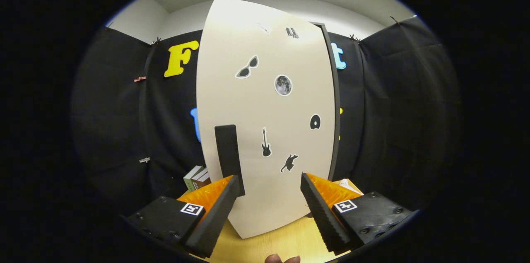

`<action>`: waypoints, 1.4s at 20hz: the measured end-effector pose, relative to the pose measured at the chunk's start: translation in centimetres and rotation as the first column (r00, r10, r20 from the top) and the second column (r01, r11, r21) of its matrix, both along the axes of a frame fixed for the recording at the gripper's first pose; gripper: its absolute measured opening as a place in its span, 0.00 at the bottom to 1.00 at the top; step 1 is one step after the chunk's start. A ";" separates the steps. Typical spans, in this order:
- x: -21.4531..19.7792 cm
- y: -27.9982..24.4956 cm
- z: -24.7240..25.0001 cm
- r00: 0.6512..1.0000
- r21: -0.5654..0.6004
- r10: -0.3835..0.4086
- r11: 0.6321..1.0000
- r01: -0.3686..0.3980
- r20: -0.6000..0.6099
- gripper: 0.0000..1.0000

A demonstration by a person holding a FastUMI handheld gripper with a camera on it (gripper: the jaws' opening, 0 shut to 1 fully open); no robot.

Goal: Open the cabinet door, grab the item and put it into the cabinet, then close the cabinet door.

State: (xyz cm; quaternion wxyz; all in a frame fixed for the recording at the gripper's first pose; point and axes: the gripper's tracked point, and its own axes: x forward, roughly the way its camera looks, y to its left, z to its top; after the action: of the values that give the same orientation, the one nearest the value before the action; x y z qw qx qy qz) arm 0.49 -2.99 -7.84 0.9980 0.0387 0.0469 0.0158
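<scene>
A tall white cabinet (pixel 265 114) stands on the wooden table (pixel 281 244) just ahead of my fingers, its door closed and dotted with small stickers. A dark upright handle (pixel 227 153) sits on the door's lower left, right behind the tip of my left finger (pixel 215 213). My gripper (pixel 271 184) is open, the fingers wide apart, with nothing between them but the door's lower face. The right finger (pixel 321 209) points at the door's lower right part. Boxes (pixel 198 177), stacked or leaning, show behind the left finger, beside the cabinet.
Black cloth walls close the booth on both sides and behind the cabinet. A pale object (pixel 347 183) peeks out beyond the right finger near the cabinet's right edge. A fingertip of a person's hand (pixel 282 259) shows at the table's near edge.
</scene>
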 end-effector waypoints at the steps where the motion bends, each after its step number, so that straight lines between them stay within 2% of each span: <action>1: 0.2 0.3 0.0 1.000 -0.008 0.004 1.000 -0.004 0.004 0.98; 10: 0.2 2.5 1.6 0.999 -0.014 0.026 1.000 -0.026 0.042 0.98; 28: -0.9 0.4 2.3 0.999 -0.018 0.014 1.000 -0.013 0.050 0.98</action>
State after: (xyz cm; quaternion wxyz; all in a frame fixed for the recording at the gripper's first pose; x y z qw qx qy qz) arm -0.39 -2.61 -5.54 0.9991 0.0290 0.0223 0.0230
